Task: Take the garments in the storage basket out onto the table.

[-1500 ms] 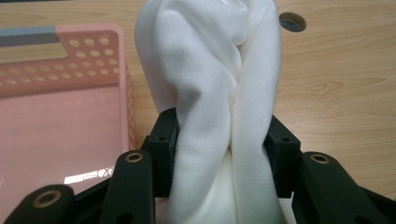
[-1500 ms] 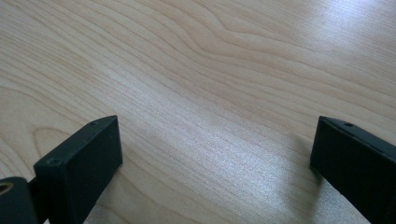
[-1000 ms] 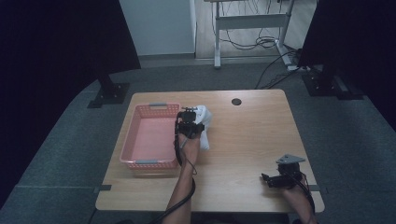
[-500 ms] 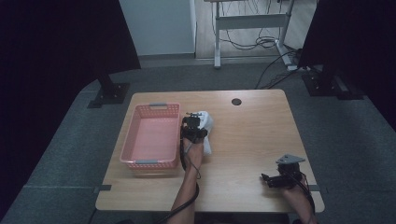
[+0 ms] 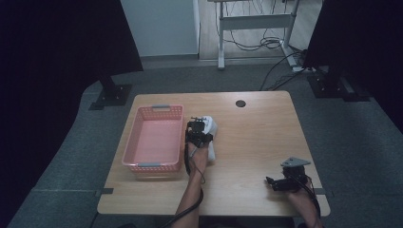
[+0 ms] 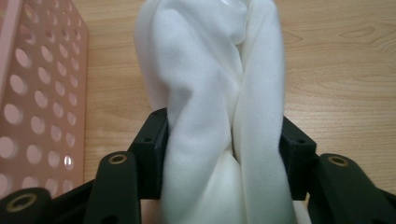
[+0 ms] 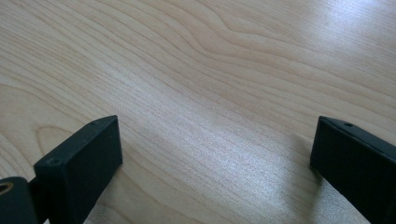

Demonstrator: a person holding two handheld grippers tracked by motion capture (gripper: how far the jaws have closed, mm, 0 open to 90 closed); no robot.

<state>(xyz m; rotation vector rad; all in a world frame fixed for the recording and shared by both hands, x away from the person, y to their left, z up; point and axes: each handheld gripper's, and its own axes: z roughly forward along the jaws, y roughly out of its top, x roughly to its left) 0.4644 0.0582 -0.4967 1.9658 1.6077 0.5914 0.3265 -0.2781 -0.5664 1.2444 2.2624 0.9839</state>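
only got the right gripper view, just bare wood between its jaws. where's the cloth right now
Observer: The cloth sits between the jaws of the left gripper, which have just been opening. It touches both pads.
Operator: is it in the basket yet
Observer: No. In the high view it lies on the table, just right of the pink basket.
Operator: anything in the basket
Observer: Nothing, its floor is bare.
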